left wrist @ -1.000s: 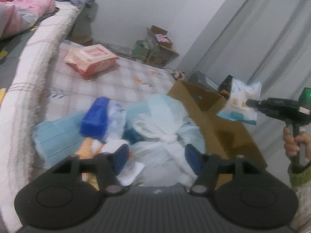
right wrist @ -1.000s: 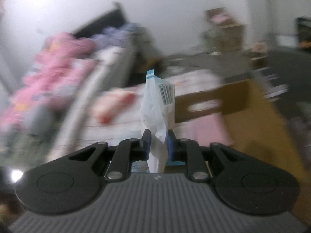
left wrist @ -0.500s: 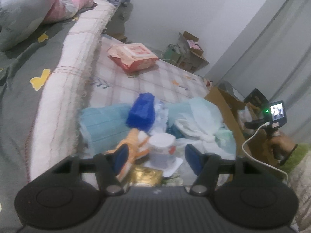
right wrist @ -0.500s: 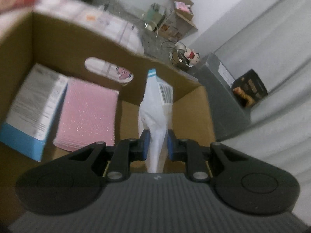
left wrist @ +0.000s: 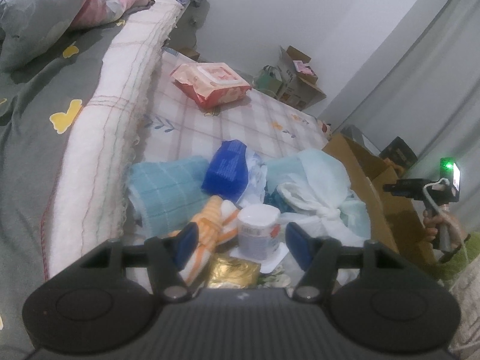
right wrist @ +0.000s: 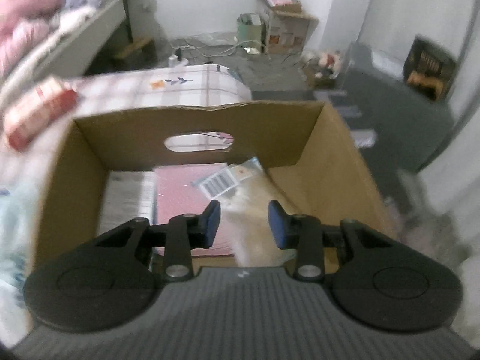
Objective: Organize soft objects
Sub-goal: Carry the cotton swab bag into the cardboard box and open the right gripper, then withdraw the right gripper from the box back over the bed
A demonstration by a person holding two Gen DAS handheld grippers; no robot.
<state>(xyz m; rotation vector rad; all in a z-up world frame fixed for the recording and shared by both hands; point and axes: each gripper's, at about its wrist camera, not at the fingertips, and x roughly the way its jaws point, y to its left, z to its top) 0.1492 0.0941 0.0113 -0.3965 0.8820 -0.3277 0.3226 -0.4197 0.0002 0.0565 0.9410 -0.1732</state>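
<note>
My left gripper (left wrist: 241, 244) is open and empty, low over a pile of soft things on the checked mat: a white round tub (left wrist: 258, 231), an orange striped cloth (left wrist: 210, 225), a blue pack (left wrist: 226, 171), a light blue towel (left wrist: 168, 192) and white cloths (left wrist: 315, 192). My right gripper (right wrist: 243, 220) is open over the cardboard box (right wrist: 195, 126). The white tissue pack (right wrist: 240, 186) lies inside the box next to a pink pack (right wrist: 180, 192) and a white pack (right wrist: 129, 195).
A red-and-pink wipes pack (left wrist: 210, 84) lies farther out on the mat. The bed (left wrist: 75, 99) with pink bedding runs along the left. The box (left wrist: 375, 186) stands right of the pile. Cardboard boxes (right wrist: 285, 27) and a dark cabinet (right wrist: 399, 114) stand by the far wall.
My right gripper has opened and let go of the white tissue pack, which now lies in the box. My left gripper has stayed over the pile, open.
</note>
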